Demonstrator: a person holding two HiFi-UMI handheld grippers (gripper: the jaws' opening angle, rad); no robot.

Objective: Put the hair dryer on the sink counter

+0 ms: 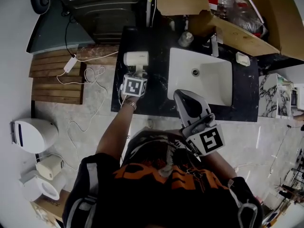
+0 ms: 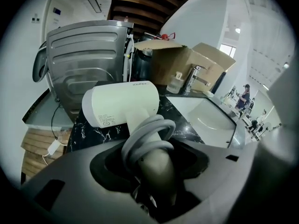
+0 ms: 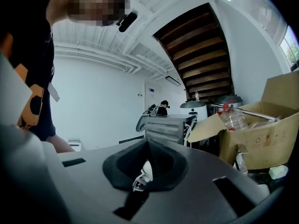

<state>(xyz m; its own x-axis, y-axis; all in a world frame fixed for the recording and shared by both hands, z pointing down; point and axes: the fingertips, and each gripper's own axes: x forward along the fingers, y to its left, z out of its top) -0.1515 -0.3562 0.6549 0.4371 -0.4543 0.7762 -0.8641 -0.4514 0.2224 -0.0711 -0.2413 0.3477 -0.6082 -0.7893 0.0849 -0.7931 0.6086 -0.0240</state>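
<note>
So the cream-white plastic hair dryer [image 1: 136, 59] has a fat, rounded barrel and a matching handle with a grey cord [image 2: 148, 135] looped around it a few times. The handle sits right between the jaws of the left gripper [image 1: 137, 75], which are clamped on it. The barrel is just past the fingertips, lying crosswise with a small printed label on its near side.

It's over the left end of the sink counter [image 1: 156, 99] – a glossy black stone-look slab with white veins. Can't tell if the barrel is actually touching it. The counter's white rectangular basin [image 1: 223, 72] is off to that gripper's right.
</note>
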